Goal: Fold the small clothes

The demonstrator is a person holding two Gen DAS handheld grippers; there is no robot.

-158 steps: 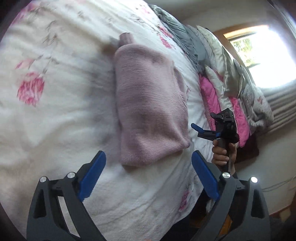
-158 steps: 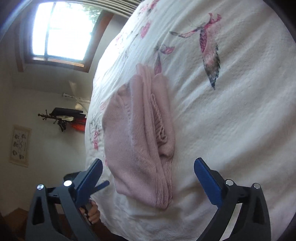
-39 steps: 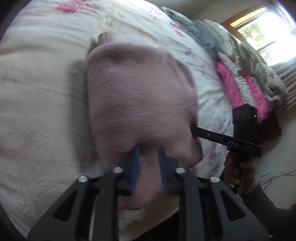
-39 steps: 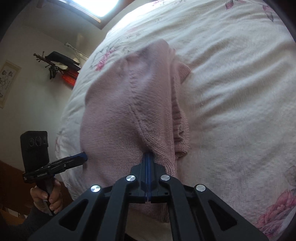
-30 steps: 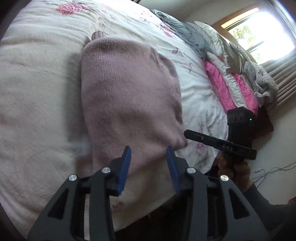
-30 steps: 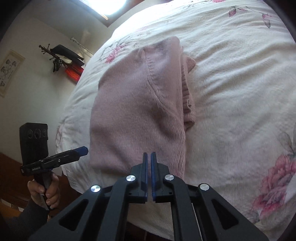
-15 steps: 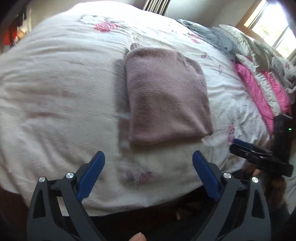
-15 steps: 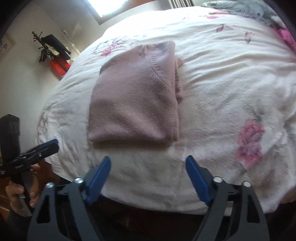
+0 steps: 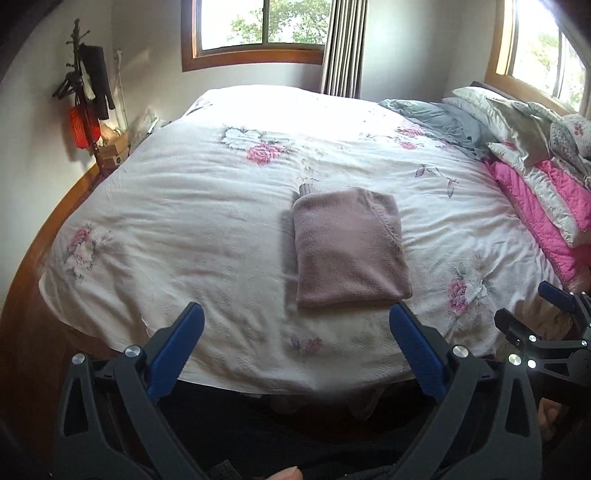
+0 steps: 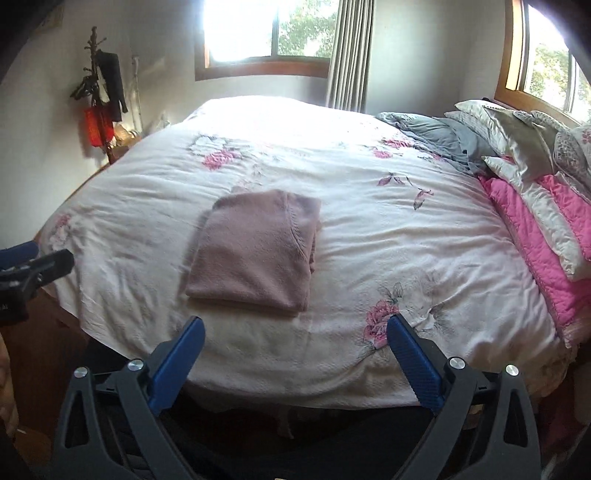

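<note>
Pink knit sweater (image 9: 351, 251) lies folded in a compact rectangle on the floral bedspread (image 9: 207, 206), near the foot edge; approx 12 o'clock ahead of the left gripper (image 9: 295, 347), 11 o'clock from the right gripper (image 10: 295, 347). Both grippers are spread wide, holding nothing, w/ clear gap to the cloth. Fold looks done; one small bit pokes out at the far corner. No other garment visible to fold.

home bedroom — bed (image 9: 207, 206) | pillows (image 9: 517, 122) | curtained window (image 9: 258, 29)
</note>
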